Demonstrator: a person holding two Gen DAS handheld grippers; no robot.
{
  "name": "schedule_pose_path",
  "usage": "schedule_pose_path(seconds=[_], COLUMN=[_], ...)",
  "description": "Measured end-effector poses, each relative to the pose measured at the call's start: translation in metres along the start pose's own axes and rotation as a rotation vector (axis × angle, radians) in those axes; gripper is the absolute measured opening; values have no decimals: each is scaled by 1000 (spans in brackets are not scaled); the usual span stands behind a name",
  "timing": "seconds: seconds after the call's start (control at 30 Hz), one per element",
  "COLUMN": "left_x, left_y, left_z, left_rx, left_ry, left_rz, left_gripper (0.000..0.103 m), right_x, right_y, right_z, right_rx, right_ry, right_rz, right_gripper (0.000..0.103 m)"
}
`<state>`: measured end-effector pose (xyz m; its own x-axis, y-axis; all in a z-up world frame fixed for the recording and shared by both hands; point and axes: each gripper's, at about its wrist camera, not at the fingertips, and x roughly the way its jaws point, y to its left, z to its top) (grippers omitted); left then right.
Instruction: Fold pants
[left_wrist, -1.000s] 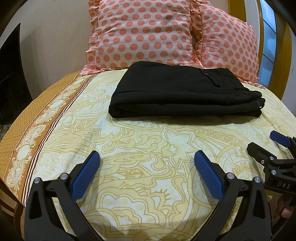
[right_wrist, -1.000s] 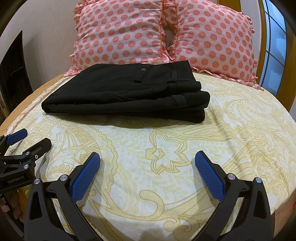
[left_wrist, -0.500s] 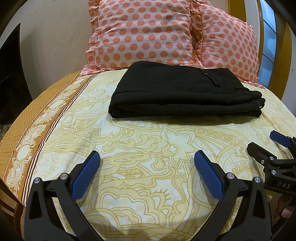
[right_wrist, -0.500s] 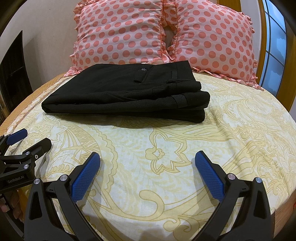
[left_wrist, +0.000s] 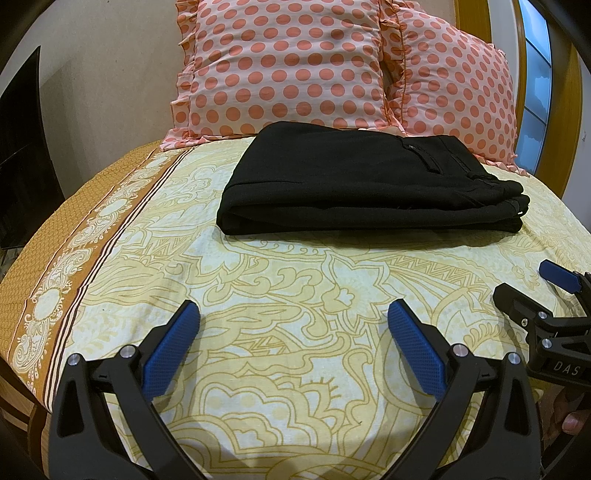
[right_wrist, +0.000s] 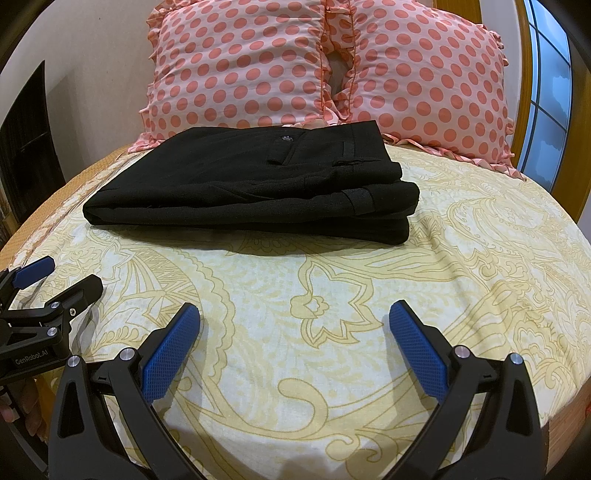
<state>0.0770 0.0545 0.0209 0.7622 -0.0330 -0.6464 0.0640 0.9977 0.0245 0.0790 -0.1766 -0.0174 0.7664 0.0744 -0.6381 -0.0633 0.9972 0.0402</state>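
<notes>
The black pants (left_wrist: 365, 184) lie folded in a flat stack on the bed, in front of the pillows; they also show in the right wrist view (right_wrist: 255, 188), waistband and pocket button on top. My left gripper (left_wrist: 293, 339) is open and empty, well short of the pants. My right gripper (right_wrist: 294, 339) is open and empty, also short of them. The right gripper shows at the right edge of the left wrist view (left_wrist: 532, 291). The left gripper shows at the left edge of the right wrist view (right_wrist: 55, 280).
The bed has a yellow patterned sheet (left_wrist: 295, 280) with an orange border on the left (left_wrist: 55, 266). Two pink polka-dot pillows (right_wrist: 243, 70) (right_wrist: 428, 81) stand against the wall behind the pants. A wooden frame and window (right_wrist: 550, 92) are at the right.
</notes>
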Motion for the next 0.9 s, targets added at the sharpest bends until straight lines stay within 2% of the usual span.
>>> schedule_pose_path(seconds=[0.67,0.9], left_x=[1,0], left_y=[0,1], left_z=[2,1], left_rx=[-1,-1], left_ry=[20,5], left_rz=[3,3], left_gripper=[101,101], right_x=[0,0], right_y=[0,0], right_z=[0,0], right_rx=[0,0], right_ry=[-1,-1], right_rz=[0,0], right_gripper=[102,102])
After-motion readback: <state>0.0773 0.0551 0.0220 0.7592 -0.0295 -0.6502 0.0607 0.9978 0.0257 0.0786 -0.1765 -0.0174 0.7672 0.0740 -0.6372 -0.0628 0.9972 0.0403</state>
